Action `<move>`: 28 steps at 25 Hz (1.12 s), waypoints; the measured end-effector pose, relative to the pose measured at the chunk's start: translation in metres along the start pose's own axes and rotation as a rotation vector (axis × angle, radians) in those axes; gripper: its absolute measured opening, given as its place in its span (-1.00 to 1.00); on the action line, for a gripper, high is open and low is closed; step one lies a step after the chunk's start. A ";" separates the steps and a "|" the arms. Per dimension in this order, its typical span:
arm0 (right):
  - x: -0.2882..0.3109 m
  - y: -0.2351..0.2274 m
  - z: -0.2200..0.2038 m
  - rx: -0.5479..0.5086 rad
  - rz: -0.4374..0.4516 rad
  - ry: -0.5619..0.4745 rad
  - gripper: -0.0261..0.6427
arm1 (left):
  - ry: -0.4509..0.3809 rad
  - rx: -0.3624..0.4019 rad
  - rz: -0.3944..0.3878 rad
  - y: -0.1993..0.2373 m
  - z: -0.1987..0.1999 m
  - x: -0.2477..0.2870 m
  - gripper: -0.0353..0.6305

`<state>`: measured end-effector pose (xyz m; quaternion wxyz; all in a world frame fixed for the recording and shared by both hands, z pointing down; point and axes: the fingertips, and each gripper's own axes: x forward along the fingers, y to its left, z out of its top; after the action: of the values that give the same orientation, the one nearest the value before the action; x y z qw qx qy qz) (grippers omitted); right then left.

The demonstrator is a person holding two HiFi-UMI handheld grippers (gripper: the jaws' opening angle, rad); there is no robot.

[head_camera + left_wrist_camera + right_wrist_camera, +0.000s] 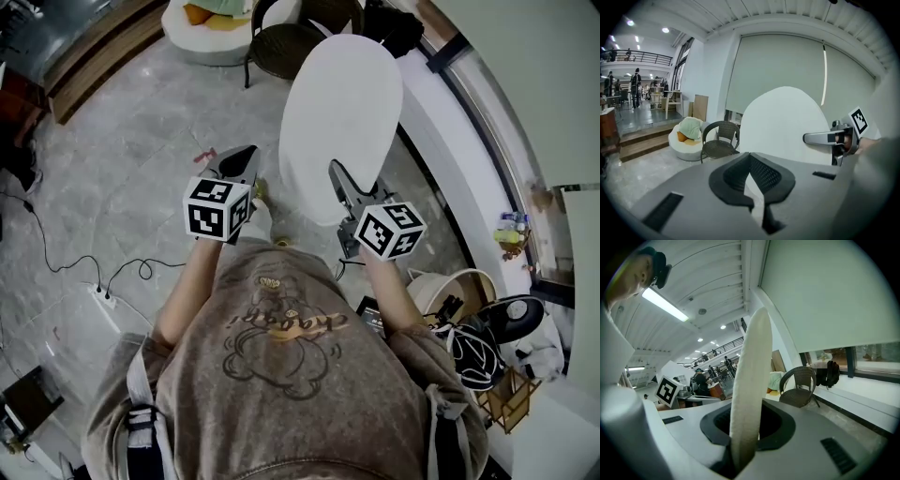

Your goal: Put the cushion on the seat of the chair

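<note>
The cushion (342, 112) is a flat white oval, held upright by its lower edge in my right gripper (336, 171), which is shut on it. In the right gripper view the cushion (750, 380) rises edge-on out of the jaws. The dark wicker chair (281, 47) stands ahead on the floor, beyond the cushion's far end, and its seat is bare (719, 140) (799, 387). My left gripper (246, 155) hangs level with the right one, to the left of the cushion and apart from it, shut with nothing in it. From the left gripper view I see the cushion's broad face (783, 122) and the right gripper (820, 137).
A white round lounger (211, 23) with a green pillow sits left of the chair. A white window ledge (441, 122) runs along the right. Cables and a power strip (98, 281) lie on the floor at left. A basket and bags (469, 319) crowd the near right.
</note>
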<state>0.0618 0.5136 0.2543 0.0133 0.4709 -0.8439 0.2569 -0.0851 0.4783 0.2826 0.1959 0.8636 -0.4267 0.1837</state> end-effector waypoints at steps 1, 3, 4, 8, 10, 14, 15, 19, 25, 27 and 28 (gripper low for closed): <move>0.001 -0.003 0.000 0.003 -0.001 0.000 -0.68 | 0.000 -0.001 -0.001 0.001 0.000 0.004 -0.88; 0.006 -0.010 0.001 0.011 -0.003 0.000 -0.68 | 0.000 -0.002 -0.006 0.004 0.002 0.012 -0.88; 0.008 -0.013 0.001 0.016 -0.005 0.001 -0.68 | 0.000 -0.003 -0.008 0.006 0.003 0.016 -0.88; 0.017 -0.029 0.006 0.027 -0.014 0.005 -0.68 | 0.000 -0.008 -0.018 0.011 0.011 0.036 -0.88; 0.025 -0.037 0.012 0.030 -0.020 0.004 -0.68 | 0.005 -0.010 -0.027 0.016 0.015 0.048 -0.88; 0.045 -0.050 0.024 0.035 -0.026 -0.001 -0.68 | 0.011 -0.010 -0.039 0.030 0.027 0.069 -0.88; 0.051 -0.052 0.027 0.035 -0.026 0.000 -0.68 | 0.013 -0.011 -0.042 0.034 0.030 0.074 -0.88; 0.078 -0.065 0.039 0.033 -0.029 0.008 -0.68 | 0.019 -0.013 -0.051 0.053 0.043 0.096 -0.88; 0.117 -0.083 0.062 0.043 -0.039 0.004 -0.68 | 0.029 -0.019 -0.062 0.089 0.066 0.132 -0.88; 0.129 -0.090 0.071 0.043 -0.042 0.006 -0.68 | 0.030 -0.015 -0.070 0.098 0.077 0.145 -0.88; 0.135 -0.094 0.075 0.043 -0.045 0.008 -0.68 | 0.030 -0.011 -0.075 0.101 0.083 0.151 -0.88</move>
<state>0.0786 0.3336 0.2651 0.0124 0.4890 -0.8272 0.2763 -0.0689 0.2802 0.3033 0.2140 0.8750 -0.3921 0.1869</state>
